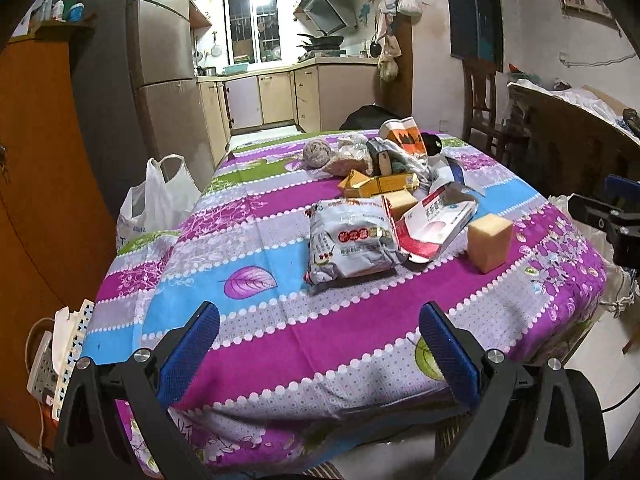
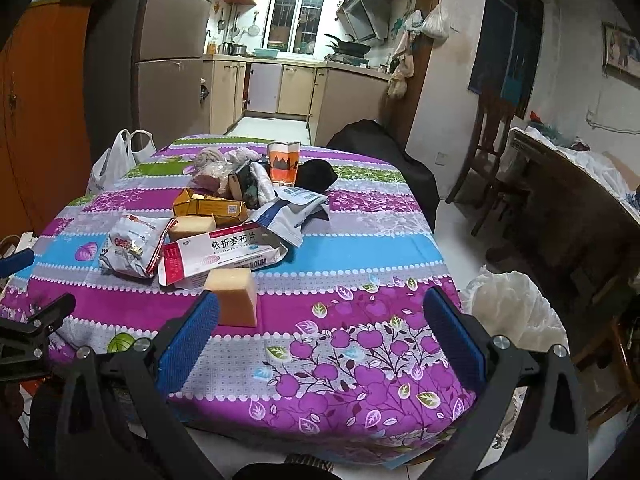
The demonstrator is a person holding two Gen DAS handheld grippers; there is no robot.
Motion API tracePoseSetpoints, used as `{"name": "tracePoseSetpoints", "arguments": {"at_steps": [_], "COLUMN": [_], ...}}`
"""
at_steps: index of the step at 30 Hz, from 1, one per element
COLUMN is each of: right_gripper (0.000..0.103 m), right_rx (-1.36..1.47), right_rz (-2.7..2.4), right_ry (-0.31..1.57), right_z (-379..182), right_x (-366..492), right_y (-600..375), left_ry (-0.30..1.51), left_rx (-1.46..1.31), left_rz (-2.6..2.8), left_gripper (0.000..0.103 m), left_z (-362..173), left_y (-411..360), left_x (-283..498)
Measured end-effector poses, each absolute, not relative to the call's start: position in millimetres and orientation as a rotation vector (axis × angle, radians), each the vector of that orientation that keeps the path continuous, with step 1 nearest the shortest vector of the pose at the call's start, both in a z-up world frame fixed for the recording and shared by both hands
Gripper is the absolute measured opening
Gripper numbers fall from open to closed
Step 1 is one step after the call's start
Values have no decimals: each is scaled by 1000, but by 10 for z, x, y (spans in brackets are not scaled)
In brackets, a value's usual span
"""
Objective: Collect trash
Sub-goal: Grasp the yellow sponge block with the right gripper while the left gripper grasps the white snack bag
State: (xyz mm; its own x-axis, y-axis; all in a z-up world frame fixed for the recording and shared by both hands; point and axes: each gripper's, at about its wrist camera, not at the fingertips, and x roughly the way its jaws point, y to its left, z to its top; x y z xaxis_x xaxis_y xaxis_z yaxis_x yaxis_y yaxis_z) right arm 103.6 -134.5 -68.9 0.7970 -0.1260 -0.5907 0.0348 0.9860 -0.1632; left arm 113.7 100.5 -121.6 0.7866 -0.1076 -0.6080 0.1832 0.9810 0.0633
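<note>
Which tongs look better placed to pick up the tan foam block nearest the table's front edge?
Probably the right tongs: open, with the foam block just past their left finger. From the left tongs it sits farther off, to the right.

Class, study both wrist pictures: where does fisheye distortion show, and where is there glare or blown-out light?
Left wrist view: the tablecloth edge bows, black vignette fills the corners, the kitchen window is blown out, and the silver snack bag shows glare. Right wrist view: the same curved table edge and dark corners, with the window overexposed.
</note>
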Motion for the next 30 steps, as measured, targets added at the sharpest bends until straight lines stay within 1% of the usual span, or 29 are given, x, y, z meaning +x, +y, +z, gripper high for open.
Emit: {"name": "tracePoseSetpoints", "arguments": {"at_steps": [5,8,11,13,14,16,20,23,25,30], "right_gripper": [98,98,88,78,76,69,60,51,39,37], "right_rx": [-111,-57,-16,4,8,6,-12,-32,-44,28], "right_rz": [-49,60,158,211,226,255,268,263,257,294], "right_ry": [648,664,682,700,708,728,776,800,812,752], "right_z": [-740,-821,-918,-993,-1023,-1119,-1319,-1435,-1524,-1420], "right_x": [1064,1099,1164,1237,1267,1364,1567,1690,1772,1689], "right_y": [-1373,-1402,-1364,-1319,-1297,-1237,-1131,-1085,-1064,-1167], "left_ry": [643,631,628,630,631,637,640,649,658,646], "left_rx": [144,160,166,167,168,170,186,189,176,115], "left_rz": [-167,-179,-177,-176,-177,-183,-203,-236,-268,-349], "left_gripper": [98,98,98,98,98,98,98,98,98,98], "left_z": [-1242,-1220,-1218,-1224,-1230,-1242,-1273,-1291,-1290,-1176], "left_y": [1017,1034,1065,1086,1096,1112,1130,1130,1124,1082], "left_x": [1146,1174,1227,1269,1285,1331,1374,1436,1514,1737]}}
